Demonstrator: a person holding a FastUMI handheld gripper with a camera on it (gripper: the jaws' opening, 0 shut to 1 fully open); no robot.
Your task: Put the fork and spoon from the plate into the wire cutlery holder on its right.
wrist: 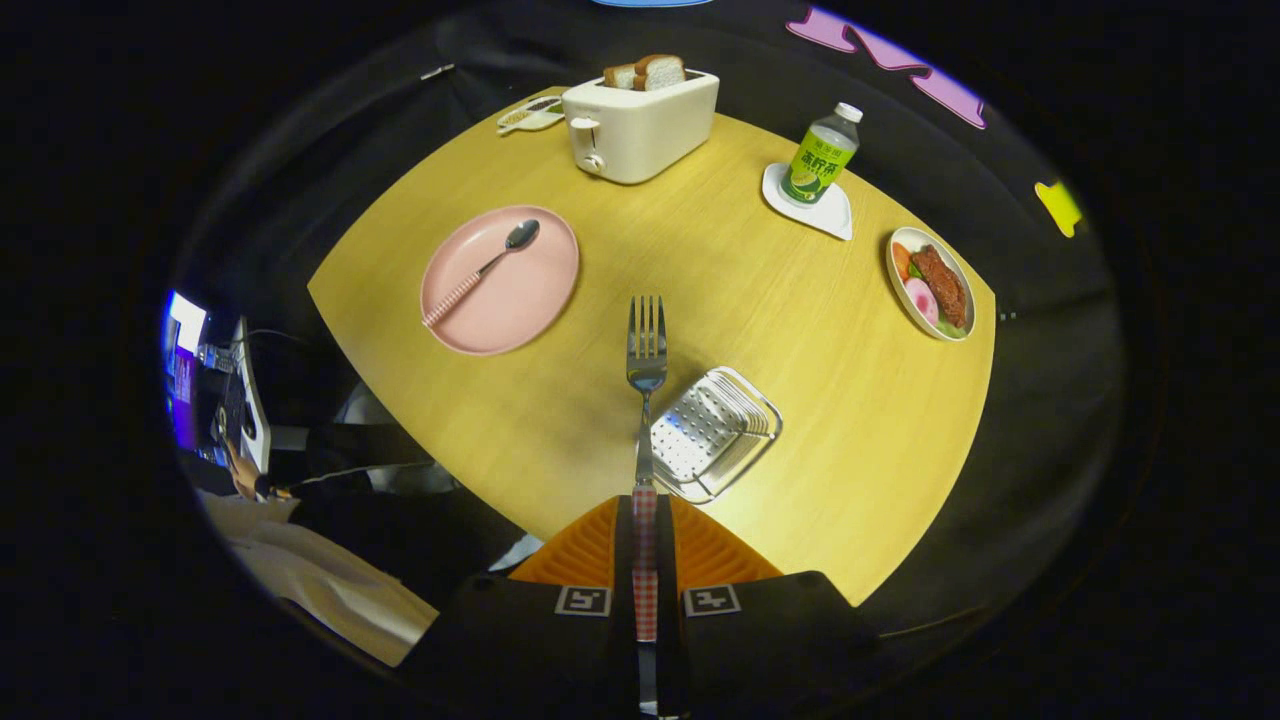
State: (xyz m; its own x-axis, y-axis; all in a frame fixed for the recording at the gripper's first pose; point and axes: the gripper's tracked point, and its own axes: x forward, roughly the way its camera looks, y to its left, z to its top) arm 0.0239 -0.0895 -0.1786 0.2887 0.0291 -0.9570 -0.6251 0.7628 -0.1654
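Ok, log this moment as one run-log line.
gripper: shut on fork, raised above table | spoon: on pink plate | cutlery holder: just right of fork, no cutlery visible

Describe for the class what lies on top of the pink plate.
On the pink plate lies only the spoon, bowl toward the toaster. The fork is off it, clamped in the gripper beside the cutlery holder. Plate surface beneath the spoon is hidden.

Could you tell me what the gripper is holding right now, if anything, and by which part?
The gripper holds the fork by its checked handle, jaws shut on it, tines pointing ahead above the table, beside the cutlery holder.
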